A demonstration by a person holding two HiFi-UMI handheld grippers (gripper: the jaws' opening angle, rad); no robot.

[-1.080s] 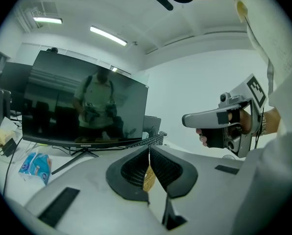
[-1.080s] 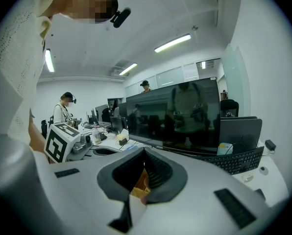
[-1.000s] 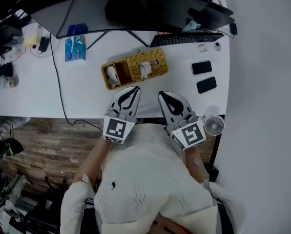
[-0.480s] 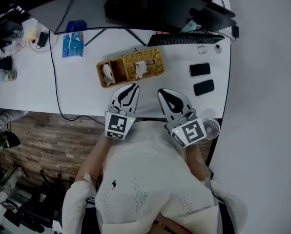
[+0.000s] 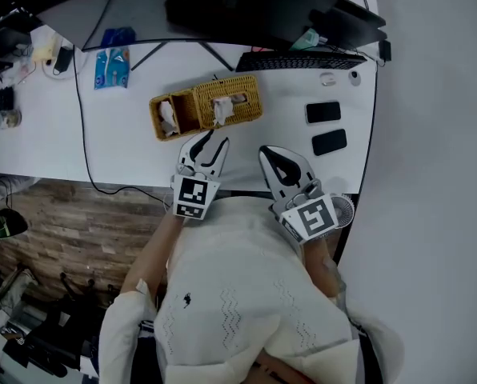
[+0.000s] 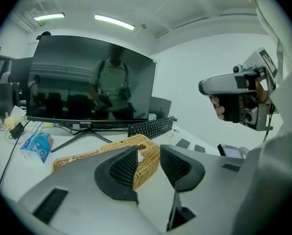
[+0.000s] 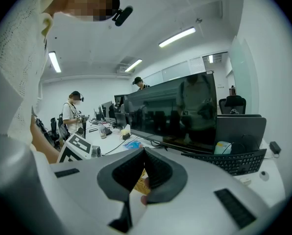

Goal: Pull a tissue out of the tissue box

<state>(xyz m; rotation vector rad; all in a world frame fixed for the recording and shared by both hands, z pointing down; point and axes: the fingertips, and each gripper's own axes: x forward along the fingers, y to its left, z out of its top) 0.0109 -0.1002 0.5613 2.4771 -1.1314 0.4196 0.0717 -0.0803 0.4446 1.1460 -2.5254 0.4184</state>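
Observation:
The wicker tissue box (image 5: 232, 96) lies on the white desk (image 5: 126, 154), with a white tissue (image 5: 220, 112) sticking up from its slot. An open wicker compartment (image 5: 168, 117) joins its left end. My left gripper (image 5: 213, 140) hovers just in front of the box; its jaws have just been opening and now stand open with nothing between them. In the left gripper view the box (image 6: 82, 155) shows past the left gripper (image 6: 148, 161). My right gripper (image 5: 270, 154) is shut and empty, to the right of the box near the desk's front edge. Its tips meet in the right gripper view (image 7: 143, 152).
A large monitor (image 5: 246, 6) and a keyboard (image 5: 302, 61) stand behind the box. Two dark phones (image 5: 322, 112) (image 5: 328, 142) lie at the right. A blue packet (image 5: 112, 66) lies at the back left, a black cable (image 5: 82, 134) crosses the desk, and a small fan (image 5: 344, 208) sits at the front right corner.
The left gripper's jaws went from shut to open, and it moved forward and down toward the wicker box. The right gripper stays shut in about the same spot.

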